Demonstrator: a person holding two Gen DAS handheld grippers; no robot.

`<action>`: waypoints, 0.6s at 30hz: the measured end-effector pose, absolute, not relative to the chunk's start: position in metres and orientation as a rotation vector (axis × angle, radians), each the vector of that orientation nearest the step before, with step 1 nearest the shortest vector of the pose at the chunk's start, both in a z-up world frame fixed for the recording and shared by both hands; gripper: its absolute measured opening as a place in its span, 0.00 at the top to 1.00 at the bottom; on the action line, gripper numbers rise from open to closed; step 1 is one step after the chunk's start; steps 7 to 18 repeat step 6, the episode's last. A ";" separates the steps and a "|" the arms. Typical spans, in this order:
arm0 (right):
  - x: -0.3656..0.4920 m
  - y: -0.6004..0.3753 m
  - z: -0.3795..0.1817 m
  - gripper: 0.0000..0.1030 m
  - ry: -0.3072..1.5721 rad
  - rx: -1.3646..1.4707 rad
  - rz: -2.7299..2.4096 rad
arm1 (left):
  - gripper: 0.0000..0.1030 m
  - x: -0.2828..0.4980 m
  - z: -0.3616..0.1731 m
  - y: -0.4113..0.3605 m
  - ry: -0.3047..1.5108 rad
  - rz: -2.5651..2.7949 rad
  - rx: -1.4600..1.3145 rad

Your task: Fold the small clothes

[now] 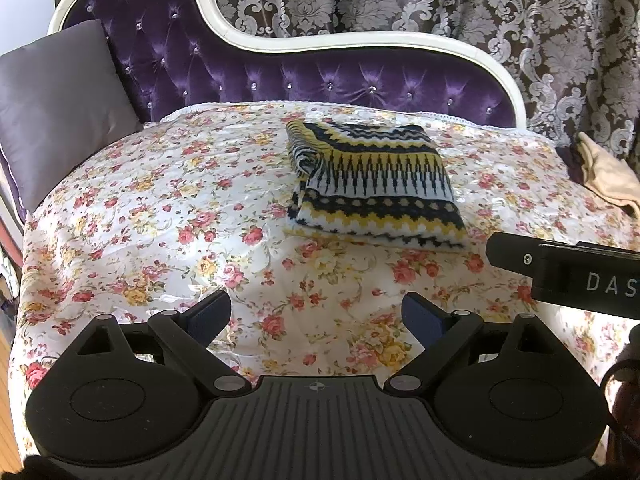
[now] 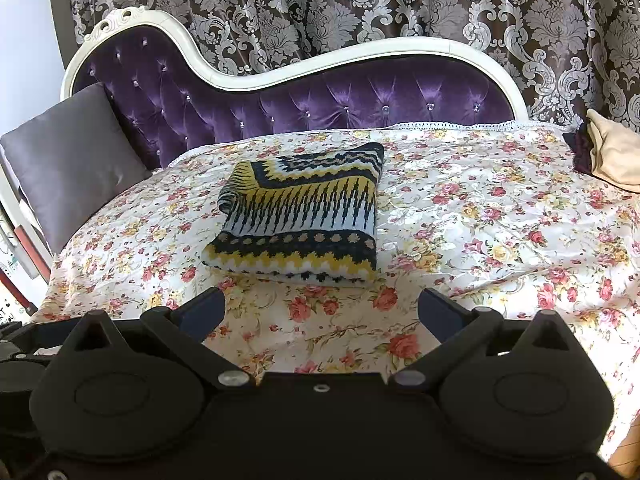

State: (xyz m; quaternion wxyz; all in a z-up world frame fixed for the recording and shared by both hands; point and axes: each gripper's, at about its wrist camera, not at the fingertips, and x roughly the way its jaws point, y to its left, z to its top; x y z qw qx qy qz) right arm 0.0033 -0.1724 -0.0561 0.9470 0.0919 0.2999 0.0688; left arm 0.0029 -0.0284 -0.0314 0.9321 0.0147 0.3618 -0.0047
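Observation:
A knitted garment with navy, yellow and white zigzag bands [image 1: 372,188] lies folded into a compact rectangle on the floral bedspread [image 1: 180,220]. It also shows in the right wrist view [image 2: 304,216]. My left gripper [image 1: 316,314] is open and empty, held above the spread in front of the garment, apart from it. My right gripper [image 2: 320,312] is open and empty, just short of the garment's near edge. Part of the right gripper's black body [image 1: 568,272] shows at the right of the left wrist view.
A purple tufted backrest with a white frame [image 1: 320,80] runs behind the spread. A grey cushion [image 1: 60,104] leans at the left. A beige cloth [image 2: 616,152] lies at the far right. Patterned curtains [image 2: 400,8] hang behind.

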 end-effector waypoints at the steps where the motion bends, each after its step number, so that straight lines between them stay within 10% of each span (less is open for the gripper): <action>1: 0.003 -0.173 -0.056 0.01 0.611 0.187 0.140 | 0.09 0.003 -0.031 -0.028 0.741 -0.009 0.030; 18: 0.003 -0.172 -0.058 0.01 0.614 0.190 0.139 | 0.09 0.003 -0.032 -0.029 0.745 -0.014 0.036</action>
